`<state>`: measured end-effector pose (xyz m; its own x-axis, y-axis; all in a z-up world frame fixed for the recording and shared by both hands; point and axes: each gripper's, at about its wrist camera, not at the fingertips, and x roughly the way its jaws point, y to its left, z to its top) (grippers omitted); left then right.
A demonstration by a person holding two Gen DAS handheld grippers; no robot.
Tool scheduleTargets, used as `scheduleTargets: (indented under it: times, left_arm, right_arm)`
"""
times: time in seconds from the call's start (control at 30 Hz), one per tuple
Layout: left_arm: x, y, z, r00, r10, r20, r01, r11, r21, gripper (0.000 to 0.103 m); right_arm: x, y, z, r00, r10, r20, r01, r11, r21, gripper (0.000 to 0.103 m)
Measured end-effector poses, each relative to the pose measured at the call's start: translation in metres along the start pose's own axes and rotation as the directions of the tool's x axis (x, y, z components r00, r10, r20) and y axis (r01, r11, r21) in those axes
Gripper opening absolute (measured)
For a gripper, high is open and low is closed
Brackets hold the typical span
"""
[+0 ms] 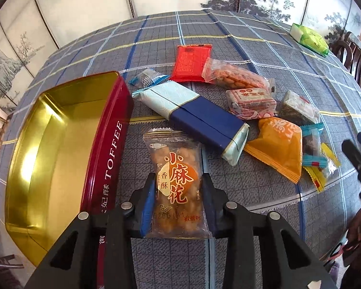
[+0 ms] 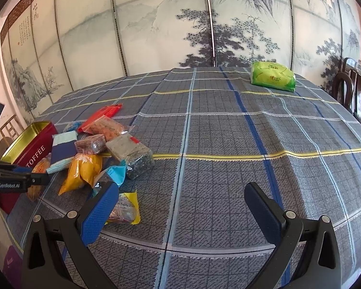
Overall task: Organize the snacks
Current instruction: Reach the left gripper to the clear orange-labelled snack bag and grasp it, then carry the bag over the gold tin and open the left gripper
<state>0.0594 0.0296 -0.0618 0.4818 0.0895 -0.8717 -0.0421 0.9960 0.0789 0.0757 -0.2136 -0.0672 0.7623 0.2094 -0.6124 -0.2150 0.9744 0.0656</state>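
Two hand-held grippers over a plaid-clothed table [image 2: 204, 130] with a heap of snack packets.

The left gripper [image 1: 178, 192] clamps a clear twisted-snack packet [image 1: 177, 183] between its blue-padded fingers, just right of the open red toffee tin [image 1: 108, 149], whose gold interior shows no contents. The right gripper [image 2: 181, 207] hovers over bare cloth with fingers spread wide, gripping nothing. Beyond the held packet lie a blue-and-white box [image 1: 195, 115], a red packet [image 1: 190, 63], an orange packet [image 1: 279, 144] and several smaller wrapped snacks, touching or overlapping. A green pack [image 2: 273, 75] sits well apart at the far edge.
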Motion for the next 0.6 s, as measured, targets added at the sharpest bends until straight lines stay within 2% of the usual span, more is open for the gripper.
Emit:
scheduleTargets:
  times: [0.2, 0.37, 0.43, 0.6]
  left_arm:
    - [-0.037, -0.008, -0.013, 0.993, 0.029, 0.112, -0.034, 0.999, 0.038, 0.032]
    - [-0.060, -0.007, -0.015, 0.985, 0.029, 0.171, -0.039, 0.998, 0.054, 0.033]
    - [-0.067, -0.004, -0.014, 0.982, 0.030, 0.187, -0.040, 0.998, 0.049, 0.033]
    - [-0.077, 0.000, -0.012, 0.976, 0.034, 0.215, -0.044, 0.998, 0.043, 0.033]
  right_arm:
    - [-0.002, -0.040, 0.032, 0.994, -0.110, 0.013, 0.109, 0.990, 0.085, 0.103]
    - [0.031, -0.071, 0.043, 0.974, -0.203, -0.103, 0.216, 0.968, 0.128, 0.103]
    - [0.042, -0.077, 0.043, 0.967, -0.210, -0.146, 0.231, 0.962, 0.144, 0.103]
    - [0.047, -0.075, 0.043, 0.957, -0.231, -0.174, 0.254, 0.959, 0.125, 0.103]
